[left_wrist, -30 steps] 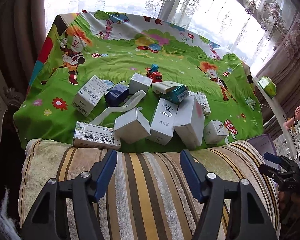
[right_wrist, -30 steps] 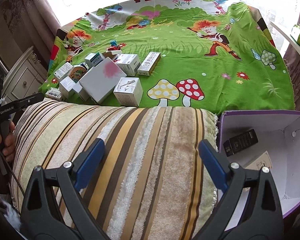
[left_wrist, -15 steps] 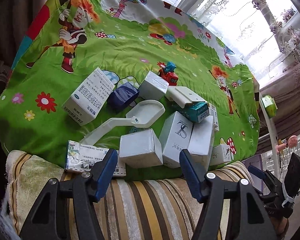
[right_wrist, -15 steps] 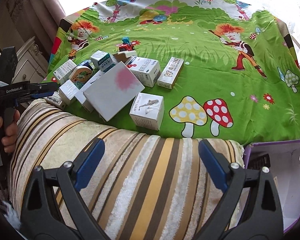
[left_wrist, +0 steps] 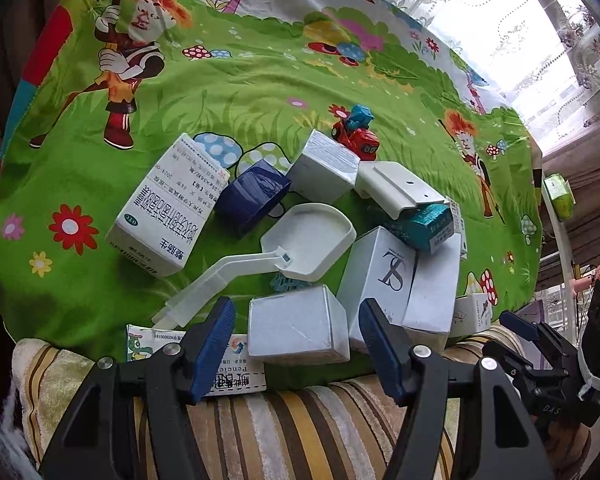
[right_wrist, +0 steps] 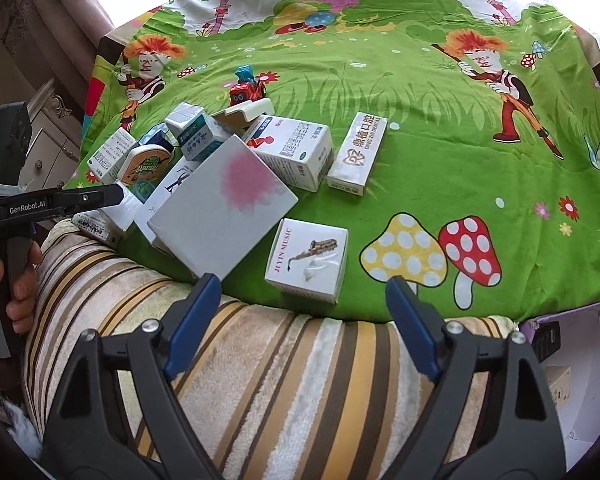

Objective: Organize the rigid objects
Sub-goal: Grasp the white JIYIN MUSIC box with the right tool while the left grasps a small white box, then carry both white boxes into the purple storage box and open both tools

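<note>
A pile of boxes lies on the green cartoon cloth [left_wrist: 260, 80]. My left gripper [left_wrist: 296, 340] is open, its blue pads on either side of a small white box [left_wrist: 298, 330] at the cloth's near edge, not touching it. A white plastic scoop [left_wrist: 284, 248], a dark blue box [left_wrist: 254, 196] and a red toy car [left_wrist: 356, 138] lie beyond. My right gripper [right_wrist: 300, 320] is open and empty, just short of a white "music" box [right_wrist: 306, 260]. A large white box with a pink blot [right_wrist: 224, 204] lies left of it.
A striped cushion [right_wrist: 280, 380] runs along the near side under both grippers. A purple-edged open box [right_wrist: 572, 360] with a few items stands at the right. A long dental box [right_wrist: 358, 154] and medicine boxes [right_wrist: 292, 152] lie mid-cloth. The left tool [right_wrist: 52, 204] shows at the left.
Both grippers have moved forward and down toward the pile. The left now frames the small white box; the right has closed in on the music box. Both jaws stay open.
</note>
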Tool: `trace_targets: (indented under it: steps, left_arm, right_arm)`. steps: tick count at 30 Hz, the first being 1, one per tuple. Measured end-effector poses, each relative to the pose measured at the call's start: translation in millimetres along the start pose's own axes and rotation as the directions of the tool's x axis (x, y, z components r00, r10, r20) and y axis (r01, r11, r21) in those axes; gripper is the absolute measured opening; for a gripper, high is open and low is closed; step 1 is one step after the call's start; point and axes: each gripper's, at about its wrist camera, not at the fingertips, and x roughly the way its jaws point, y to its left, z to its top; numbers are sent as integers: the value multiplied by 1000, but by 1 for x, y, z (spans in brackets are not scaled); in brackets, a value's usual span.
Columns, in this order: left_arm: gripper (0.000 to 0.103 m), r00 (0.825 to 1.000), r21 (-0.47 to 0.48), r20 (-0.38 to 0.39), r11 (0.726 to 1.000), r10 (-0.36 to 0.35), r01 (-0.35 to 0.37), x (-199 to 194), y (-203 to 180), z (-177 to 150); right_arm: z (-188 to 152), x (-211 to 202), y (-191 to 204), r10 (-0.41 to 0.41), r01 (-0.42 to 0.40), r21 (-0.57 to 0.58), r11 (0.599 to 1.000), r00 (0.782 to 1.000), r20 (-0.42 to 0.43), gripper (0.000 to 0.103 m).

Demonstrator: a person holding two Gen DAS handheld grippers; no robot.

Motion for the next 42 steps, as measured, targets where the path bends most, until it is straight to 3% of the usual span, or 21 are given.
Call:
trace_targets:
  steps: [5, 8, 11, 12, 18, 26, 33, 42]
  left_arm:
    - [65, 1000, 8, -23, 1000, 8, -8, 6, 0, 1]
    - [65, 1000, 15, -28, 1000, 8, -7, 8, 0, 0]
    - [64, 999, 19, -34, 1000, -3, 3, 9, -1, 0]
    - [55, 999, 22, -36, 1000, -6, 7, 10, -2, -1]
    - [51, 1000, 23, -17, 1000, -17, 17, 4, -3, -7]
    - [50, 996, -44, 83, 999, -18, 21, -21, 2, -27]
    - [50, 983, -41, 155, 994, -94, 102, -42, -14, -48]
    - [50, 966, 26, 141, 976, -219, 217, -40, -66, -63]
  right_arm:
    - [7, 10, 4, -9, 9, -13, 1000, 1000, -14, 83]
    - [11, 16, 3, -14, 14, -8, 1000, 1000, -21, 76]
    - [10, 21, 2, -10, 10, 1, 1000, 999, -40, 61]
    - [10, 21, 1, -5, 6, 4, 1000, 999, -42, 50]
    - [6, 13, 2, 10, -10, -1, 1000, 1000, -7, 49]
    - [-5, -4, 1, 25, -26, 7, 1000, 999, 44, 49]
    - [-19, -27, 2, 20, -19, -3, 1000, 994, 106, 49]
    - [-45, -56, -10, 46, -51, 31, 998, 987, 154, 48]
